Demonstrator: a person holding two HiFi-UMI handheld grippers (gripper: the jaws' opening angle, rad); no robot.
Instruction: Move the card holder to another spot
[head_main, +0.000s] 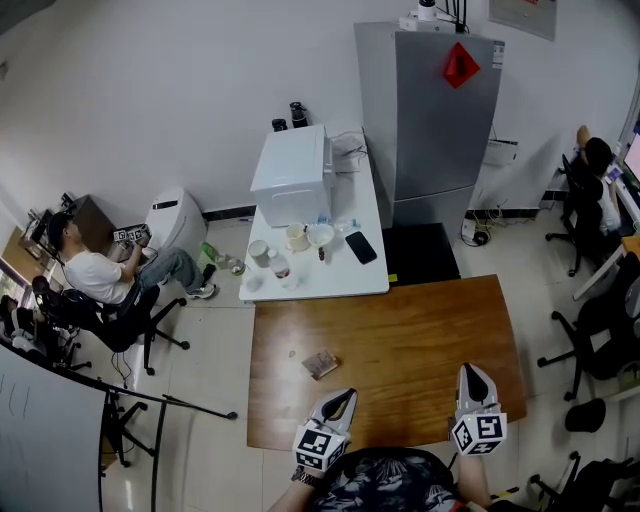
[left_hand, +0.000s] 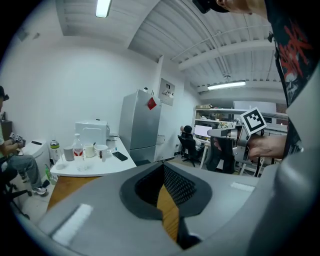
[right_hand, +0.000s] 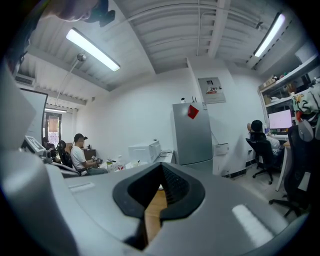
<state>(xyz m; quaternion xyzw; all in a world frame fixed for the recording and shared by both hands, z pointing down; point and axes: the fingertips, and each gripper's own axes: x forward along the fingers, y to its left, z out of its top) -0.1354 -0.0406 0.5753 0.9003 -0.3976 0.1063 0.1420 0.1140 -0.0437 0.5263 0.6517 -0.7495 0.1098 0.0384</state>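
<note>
The card holder (head_main: 320, 363), a small brownish flat case, lies on the wooden table (head_main: 420, 340) toward its left front part. My left gripper (head_main: 346, 396) hovers at the table's front edge, just right of and nearer than the card holder, not touching it. My right gripper (head_main: 471, 372) is at the front edge further right. Both are shut with nothing between them. In the left gripper view the left gripper (left_hand: 164, 172) shows closed pads over bare wood, and the right gripper (left_hand: 235, 134) appears held in a hand. The right gripper (right_hand: 161, 172) is likewise closed and empty in its own view.
Behind the wooden table stands a white table (head_main: 370, 280) with a white appliance (head_main: 291, 175), cups, a bottle and a black phone (head_main: 360, 247). A grey fridge (head_main: 440, 110) stands behind. A person (head_main: 100, 270) sits at left; office chairs (head_main: 600, 330) stand at right.
</note>
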